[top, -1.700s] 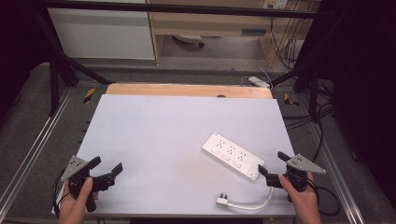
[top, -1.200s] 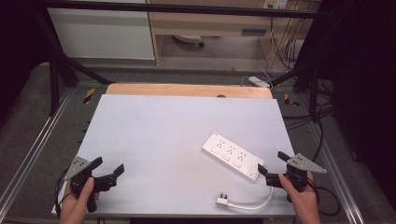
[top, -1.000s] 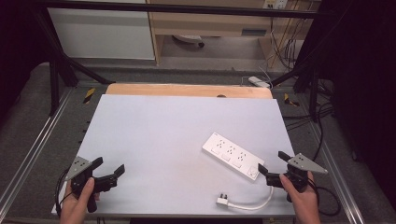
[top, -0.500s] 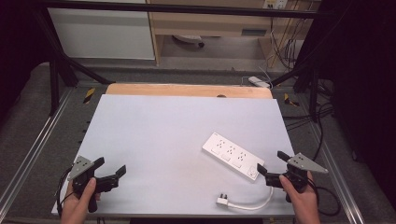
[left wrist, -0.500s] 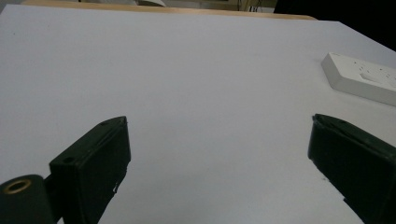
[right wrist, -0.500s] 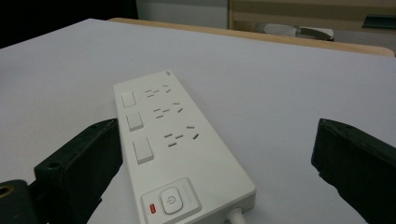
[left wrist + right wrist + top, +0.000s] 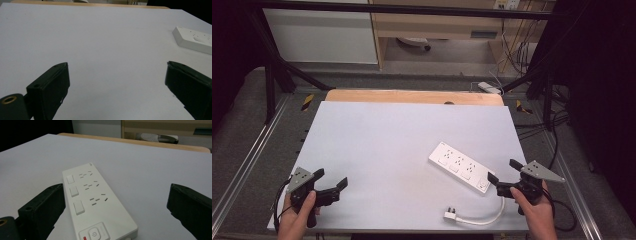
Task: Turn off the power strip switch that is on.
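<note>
- The power strip lies flat on the white bench, toward its right side, its cord curling to a plug near the front edge.
- The right hand-held gripper sits just beside the strip's switch end, jaws wide apart and holding nothing; compared with a second ago it has barely shifted.
- In the right gripper view the power strip lies between the spread jaws, so a grasp on that end looks imminent.
- The left hand-held gripper, jaws also apart and empty, has drifted slightly back toward the front-left corner, well apart from the strip.
- That suggests the right side leads while the left waits.
</note>
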A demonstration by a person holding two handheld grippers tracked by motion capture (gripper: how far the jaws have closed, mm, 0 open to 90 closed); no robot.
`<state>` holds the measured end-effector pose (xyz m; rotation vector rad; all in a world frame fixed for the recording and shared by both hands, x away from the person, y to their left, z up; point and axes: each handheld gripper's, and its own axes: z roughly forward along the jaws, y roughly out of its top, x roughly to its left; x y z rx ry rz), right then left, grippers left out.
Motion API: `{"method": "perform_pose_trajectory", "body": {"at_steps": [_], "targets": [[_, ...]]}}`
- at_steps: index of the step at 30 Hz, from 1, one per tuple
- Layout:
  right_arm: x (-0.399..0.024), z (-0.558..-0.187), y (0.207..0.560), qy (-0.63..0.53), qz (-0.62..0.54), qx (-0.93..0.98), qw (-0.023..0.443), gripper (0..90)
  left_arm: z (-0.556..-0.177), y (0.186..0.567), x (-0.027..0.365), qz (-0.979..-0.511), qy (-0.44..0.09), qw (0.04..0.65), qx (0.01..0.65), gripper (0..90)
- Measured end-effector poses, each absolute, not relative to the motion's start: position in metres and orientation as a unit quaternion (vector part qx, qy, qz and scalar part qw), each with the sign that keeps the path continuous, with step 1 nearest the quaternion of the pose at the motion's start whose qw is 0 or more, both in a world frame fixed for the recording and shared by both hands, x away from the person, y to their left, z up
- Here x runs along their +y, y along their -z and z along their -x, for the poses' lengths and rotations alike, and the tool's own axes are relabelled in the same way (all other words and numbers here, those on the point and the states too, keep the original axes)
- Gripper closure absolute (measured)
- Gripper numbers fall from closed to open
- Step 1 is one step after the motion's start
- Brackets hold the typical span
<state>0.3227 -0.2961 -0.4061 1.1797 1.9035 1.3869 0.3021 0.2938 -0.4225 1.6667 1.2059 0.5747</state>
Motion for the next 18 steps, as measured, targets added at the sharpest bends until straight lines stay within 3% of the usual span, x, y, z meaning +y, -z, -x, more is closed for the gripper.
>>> {"method": "perform_pose_trajectory", "body": {"at_steps": [18], "targets": [[-0.272,-0.341,0.375,-0.52,-0.43,0.696,0.245,5.8,-0.302,0.423,0.294,-0.684,-0.231,0.483,0.496,5.8]]}}
